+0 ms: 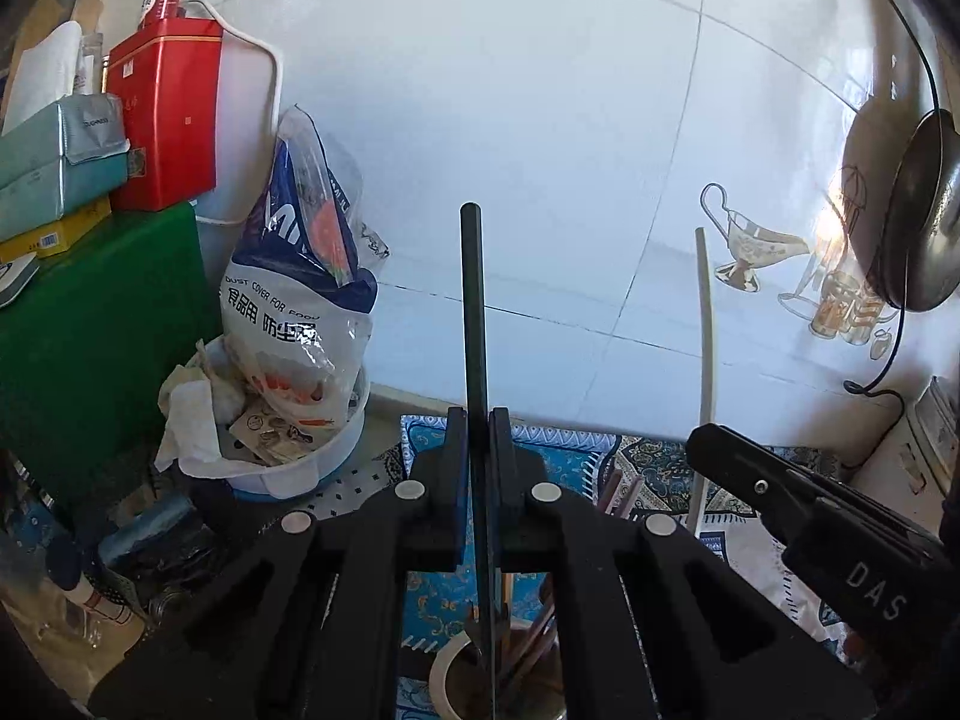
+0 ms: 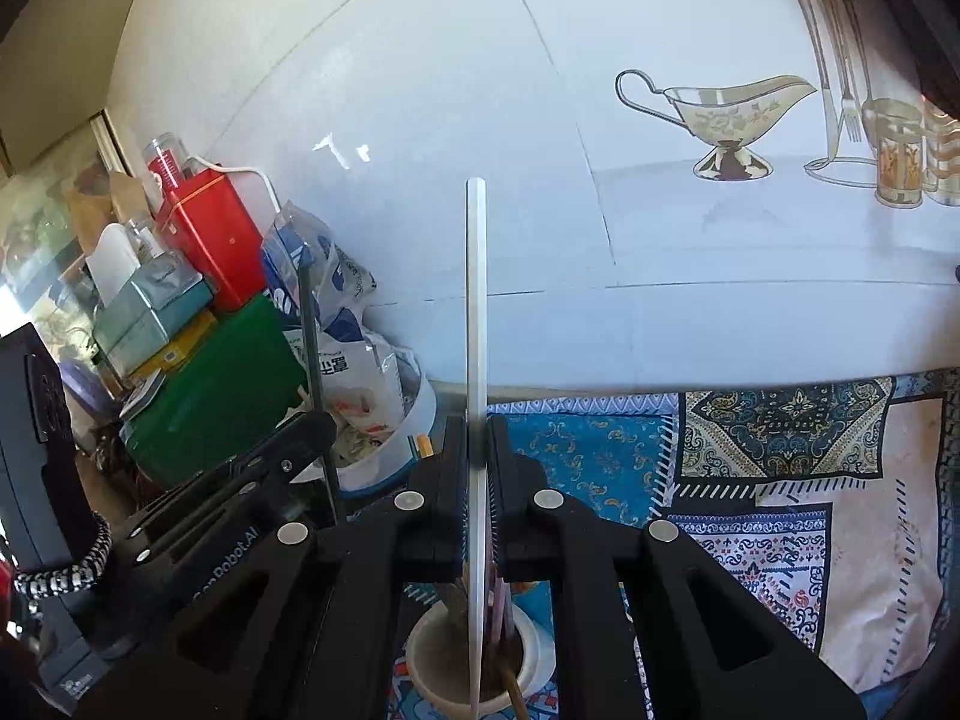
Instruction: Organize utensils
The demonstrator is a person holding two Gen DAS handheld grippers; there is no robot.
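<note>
**Both claws grip chopsticks above the cup**

The left claw [image 1: 478,456] is closed tight on a dark chopstick [image 1: 473,300], held upright. The right claw [image 2: 478,462] is likewise clamped on a white chopstick [image 2: 476,312], also upright. Both sticks' lower ends reach down to a cup [image 2: 432,654] with more sticks in it, standing on a patterned cloth [image 2: 750,450] over the worktop. A red tin [image 1: 165,120] and green box [image 1: 96,336] sit further left.
</note>
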